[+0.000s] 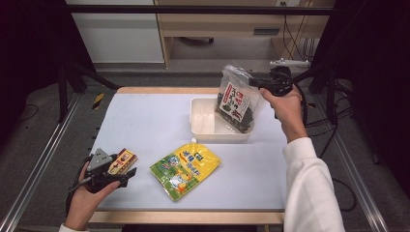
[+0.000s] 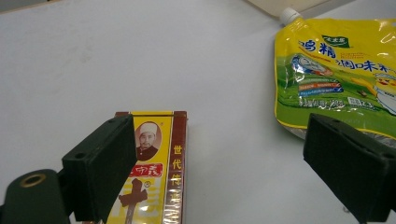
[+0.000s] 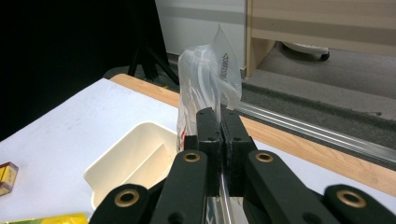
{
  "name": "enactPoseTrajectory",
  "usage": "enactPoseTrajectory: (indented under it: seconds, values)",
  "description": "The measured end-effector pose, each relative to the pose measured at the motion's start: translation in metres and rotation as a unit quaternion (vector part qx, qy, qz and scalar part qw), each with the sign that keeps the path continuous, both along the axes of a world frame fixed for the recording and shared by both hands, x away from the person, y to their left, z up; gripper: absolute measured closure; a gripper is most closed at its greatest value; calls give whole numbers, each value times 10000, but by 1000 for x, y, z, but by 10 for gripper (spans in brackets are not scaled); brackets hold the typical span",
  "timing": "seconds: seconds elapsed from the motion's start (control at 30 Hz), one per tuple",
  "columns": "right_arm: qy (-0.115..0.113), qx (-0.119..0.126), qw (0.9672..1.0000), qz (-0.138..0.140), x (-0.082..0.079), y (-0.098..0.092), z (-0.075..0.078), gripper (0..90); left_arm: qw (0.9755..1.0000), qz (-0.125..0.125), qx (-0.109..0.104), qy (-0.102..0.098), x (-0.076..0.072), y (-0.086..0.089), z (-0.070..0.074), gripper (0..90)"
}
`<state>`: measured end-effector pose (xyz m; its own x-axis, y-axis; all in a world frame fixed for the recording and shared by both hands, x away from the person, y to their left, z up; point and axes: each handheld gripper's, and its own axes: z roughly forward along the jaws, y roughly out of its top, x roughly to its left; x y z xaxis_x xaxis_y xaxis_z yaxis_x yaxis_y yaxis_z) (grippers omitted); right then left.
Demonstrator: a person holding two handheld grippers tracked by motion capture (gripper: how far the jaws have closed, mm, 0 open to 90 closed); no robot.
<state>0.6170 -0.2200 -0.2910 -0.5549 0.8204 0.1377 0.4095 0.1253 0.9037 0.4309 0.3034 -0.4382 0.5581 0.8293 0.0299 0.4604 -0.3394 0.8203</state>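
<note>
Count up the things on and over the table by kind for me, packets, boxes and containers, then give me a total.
Pouches and bags: 2, the yellow spouted pouch lying flat and the clear seaweed bag pinched in the right gripper over the tub.
Small boxes: 1, the yellow and brown box by the left gripper.
Containers: 1, the white tub.
Total: 4

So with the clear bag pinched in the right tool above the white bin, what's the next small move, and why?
Probably lower the bag a little further into the bin, then let go. The right tool is shut on the bag's top edge, and the bag's bottom hangs at the bin's right end, not yet resting inside. The left tool is open by the box, so it isn't in the way.
</note>
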Motion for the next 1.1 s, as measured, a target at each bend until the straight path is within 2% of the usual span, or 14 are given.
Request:
enactPoseTrajectory:
  seconds: [0.33, 0.53, 0.67, 0.73, 0.83, 1.1]
  values:
    - [-7, -26, 9999, 102, -5, -1, 1, 837, 10000, -8, 17, -18, 0, -1, 0, 94]
    - [-154, 18, 9999, 16, -11, -3, 6, 629, 10000, -13, 18, -32, 0, -1, 1, 93]
    - [-230, -170, 9996, -39, -22, -2, 12, 468, 10000, -21, 30, -60, 0, -2, 0, 93]
    - [-369, -311, 9988, -69, -31, -2, 15, 430, 10000, -28, 31, -60, 0, -2, 0, 93]
    - [-479, -385, 9981, -84, -40, -2, 19, 382, 10000, -52, 59, -60, 0, -3, 0, 93]
    - [-821, -384, 9958, -85, -76, -2, 33, 232, 9999, -43, 74, -100, 0, -4, 1, 93]
